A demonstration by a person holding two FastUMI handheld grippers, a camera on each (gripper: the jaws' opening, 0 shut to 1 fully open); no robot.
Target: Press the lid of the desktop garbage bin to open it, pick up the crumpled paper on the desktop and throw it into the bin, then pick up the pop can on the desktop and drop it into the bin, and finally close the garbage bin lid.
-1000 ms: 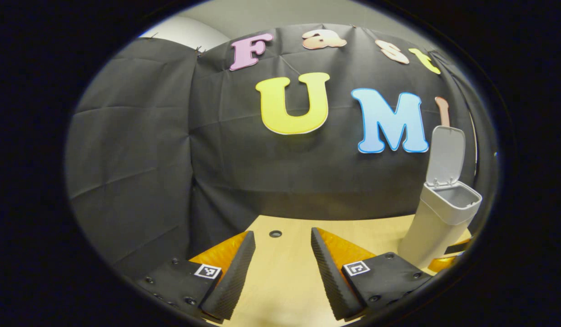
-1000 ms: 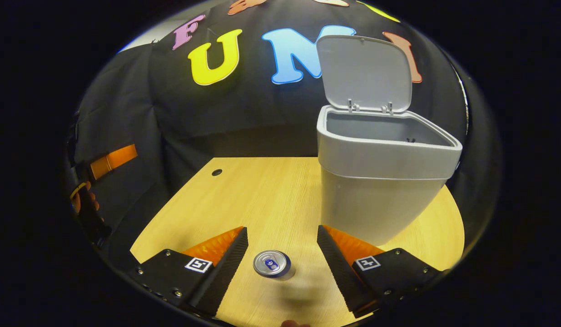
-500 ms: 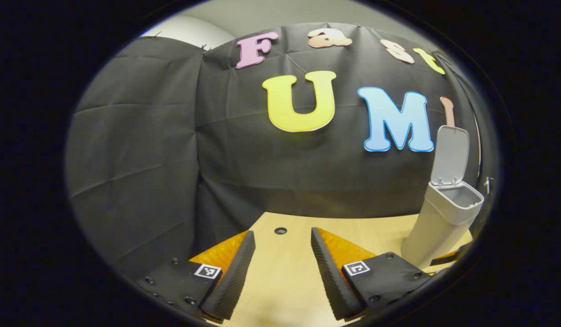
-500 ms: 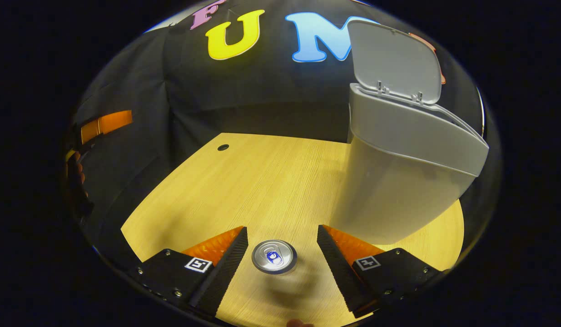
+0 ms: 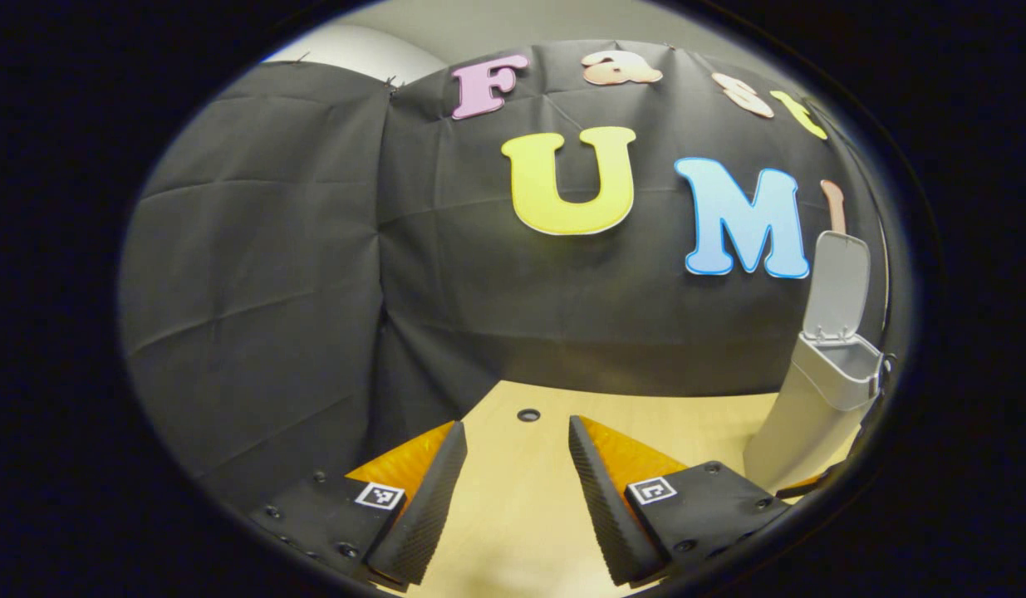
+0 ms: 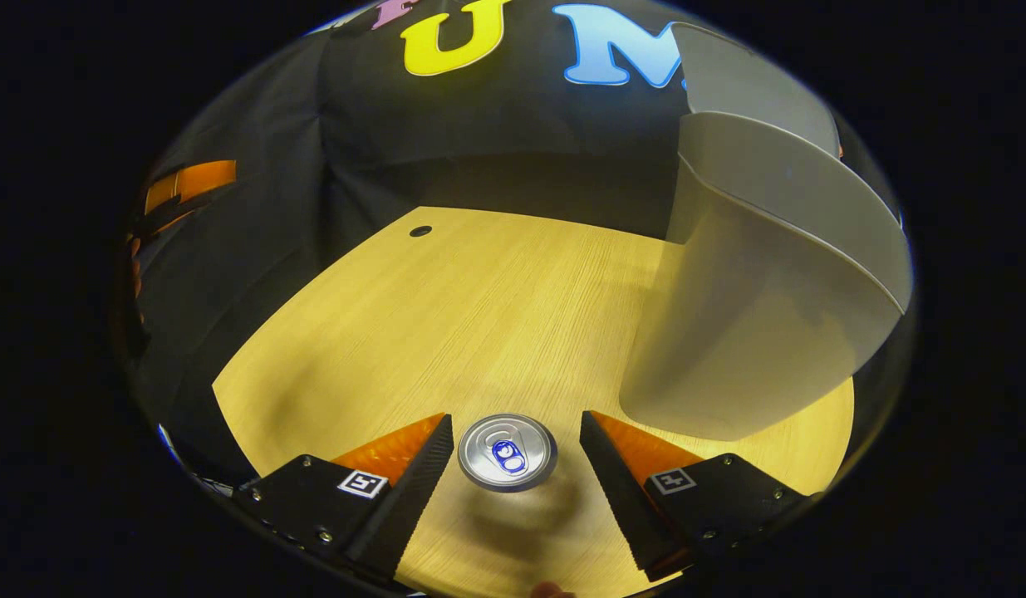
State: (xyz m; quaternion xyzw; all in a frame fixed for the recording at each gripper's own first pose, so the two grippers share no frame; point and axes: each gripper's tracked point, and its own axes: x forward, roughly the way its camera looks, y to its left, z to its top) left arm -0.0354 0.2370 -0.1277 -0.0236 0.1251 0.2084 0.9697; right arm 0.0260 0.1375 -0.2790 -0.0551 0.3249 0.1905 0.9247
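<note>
Silver aluminium, ringed and shiny: top of the pop can, standing upright on the pale wood desktop, seen from above between the spread fingers of the right gripper, which is open and not yet touching it. Can sitting nearer the left finger than the right. Best handled, by judgement, with a descent until the pads flank the can's wall below the rim, centred first so both pads meet it together, then a gentle squeeze, since a thin can dents or tips easily. Just right and farther off, the grey garbage bin, close and looming, lid raised behind it. No crumpled paper seen on the desktop; probably already binned. Far left, in the right gripper view, part of the other gripper with a hand. In the left gripper view, left gripper open and empty over bare wood, bin at far right with lid upright and the open mouth visible.
</note>
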